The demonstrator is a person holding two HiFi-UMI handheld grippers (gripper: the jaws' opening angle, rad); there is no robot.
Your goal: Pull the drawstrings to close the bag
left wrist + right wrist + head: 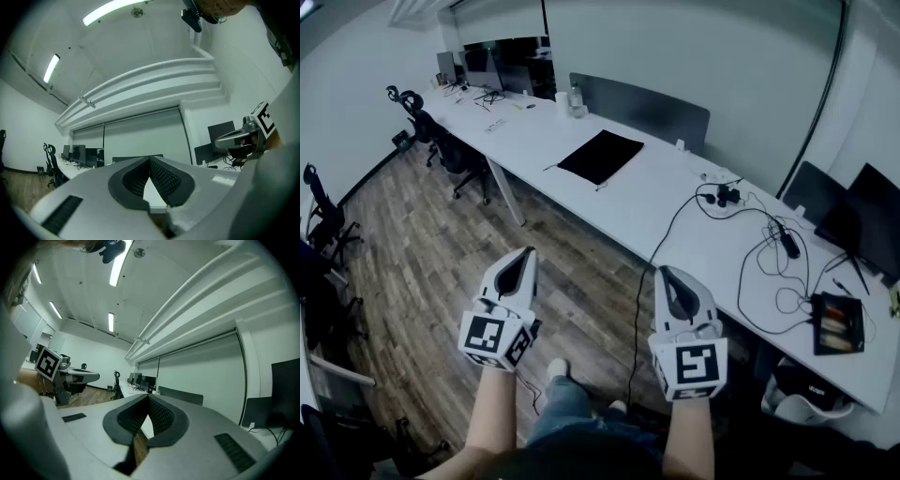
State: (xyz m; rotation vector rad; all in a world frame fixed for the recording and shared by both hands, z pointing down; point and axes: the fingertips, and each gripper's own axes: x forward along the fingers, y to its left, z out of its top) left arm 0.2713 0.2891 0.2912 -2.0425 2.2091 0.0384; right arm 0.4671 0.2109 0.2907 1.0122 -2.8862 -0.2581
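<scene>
Indoors, an office room: grey-brown wood floor (422,272), pale walls, strip lights (112,9) on the ceiling. A long white table (534,136) runs diagonally across the head view, with a grey partition panel (647,108) behind it. Black bag (600,156) lies flat on the tabletop about midway along, untouched. Right end of the table carries tangled black cables (769,248), dark monitors (862,211) and a small black tray (837,323). More screens (502,61) stand at the far end, with office chairs (441,145) along the near side. Left gripper (526,253) and right gripper (665,273) hang side by side over the floor, well short of the table. Both jaw pairs are pressed together with nothing between them.
</scene>
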